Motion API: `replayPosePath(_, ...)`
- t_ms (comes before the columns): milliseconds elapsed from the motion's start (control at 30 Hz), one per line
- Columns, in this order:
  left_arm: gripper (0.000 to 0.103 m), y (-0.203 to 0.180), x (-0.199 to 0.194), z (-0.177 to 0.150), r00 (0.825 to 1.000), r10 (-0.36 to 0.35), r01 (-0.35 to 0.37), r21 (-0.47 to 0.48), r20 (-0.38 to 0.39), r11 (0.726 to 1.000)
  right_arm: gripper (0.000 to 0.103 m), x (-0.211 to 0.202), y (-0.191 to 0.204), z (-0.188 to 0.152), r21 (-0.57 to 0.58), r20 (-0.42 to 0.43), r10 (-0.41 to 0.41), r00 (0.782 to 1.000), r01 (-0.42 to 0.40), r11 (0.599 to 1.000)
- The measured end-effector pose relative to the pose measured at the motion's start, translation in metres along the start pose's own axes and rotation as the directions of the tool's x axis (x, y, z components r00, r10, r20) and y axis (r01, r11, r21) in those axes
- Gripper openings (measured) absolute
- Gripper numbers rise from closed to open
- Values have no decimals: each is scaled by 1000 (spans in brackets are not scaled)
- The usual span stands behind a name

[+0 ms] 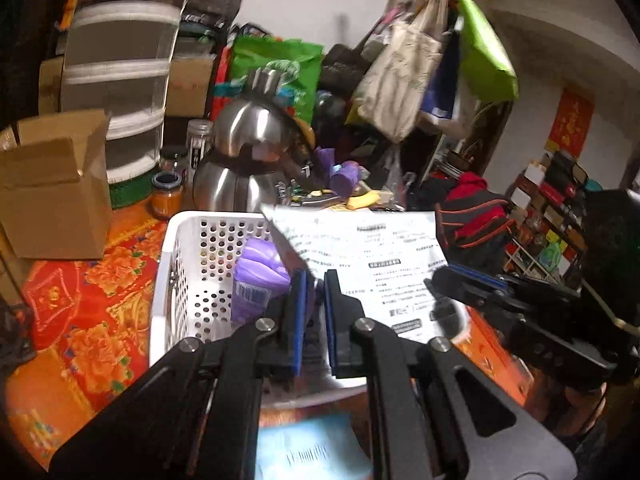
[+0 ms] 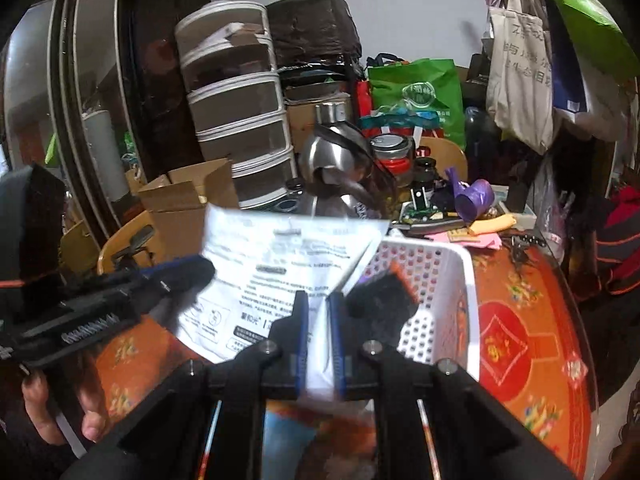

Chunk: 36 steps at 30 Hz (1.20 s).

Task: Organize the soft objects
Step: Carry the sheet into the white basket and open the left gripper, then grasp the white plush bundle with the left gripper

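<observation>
A white printed plastic bag point(image 1: 372, 264) is stretched flat over a white perforated basket point(image 1: 188, 280). My left gripper point(image 1: 315, 280) is shut on its near edge. My right gripper point(image 2: 319, 304) is shut on the same bag point(image 2: 280, 264) at its opposite edge, beside the basket point(image 2: 464, 300). A purple soft pack point(image 1: 260, 276) lies inside the basket. A black sponge with an orange edge point(image 2: 384, 300) lies in the basket. Each gripper shows in the other's view, my right gripper at the right of the left wrist view point(image 1: 464, 280) and my left gripper at the left of the right wrist view point(image 2: 188, 272).
The basket stands on a red and orange flowered tablecloth point(image 1: 92, 312). Behind it are a steel kettle point(image 1: 248, 160), a cardboard box point(image 1: 52, 184), jars point(image 1: 166, 196), a purple roll point(image 1: 344, 178) and a yellow cloth point(image 1: 362, 200). Stacked drawers point(image 2: 236, 120) and hanging bags point(image 2: 520, 72) stand behind.
</observation>
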<state>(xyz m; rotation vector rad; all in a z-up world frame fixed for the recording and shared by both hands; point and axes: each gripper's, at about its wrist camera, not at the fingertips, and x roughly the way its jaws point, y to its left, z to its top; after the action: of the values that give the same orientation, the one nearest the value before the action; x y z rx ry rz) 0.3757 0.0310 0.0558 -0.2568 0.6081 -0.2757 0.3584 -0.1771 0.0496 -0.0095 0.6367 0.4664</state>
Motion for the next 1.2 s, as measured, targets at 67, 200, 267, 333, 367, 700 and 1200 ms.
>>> replayPosePath(67, 8, 15, 28, 5, 999, 26, -27, -36, -28, 999, 9, 22, -8, 4, 5, -38, -4, 999, 4, 1000)
replayPosePath(200, 8, 31, 58, 0, 993, 74, -79, -58, -89, 995, 9, 49, -25, 0, 36, -86, -24, 996, 27, 999)
replayPosePath(267, 9, 29, 61, -2, 992, 102, -104, -29, -78, 994, 9, 48, -29, -4, 51, -74, -19, 997, 23, 998)
replayPosePath(333, 11, 28, 64, -4, 992, 99, -101, -23, -84, 995, 10, 51, -32, -5, 50, -80, -40, 996, 44, 998)
replayPosePath(367, 18, 29, 64, -5, 991, 103, -105, -19, -85, 994, 11, 52, -32, -6, 51, -87, -47, 995, 51, 997)
replayPosePath(700, 92, 3, -51, -43, 994, 110, -109, 54, -26, 993, 66, -34, -26, -40, 46, 12, -92, 996, 92, 995)
replayPosePath(1200, 100, -49, -60, -183, 981, 18, -24, -28, -195, 999, 87, -93, -62, -179, 108, -43, -150, 988, 154, 982)
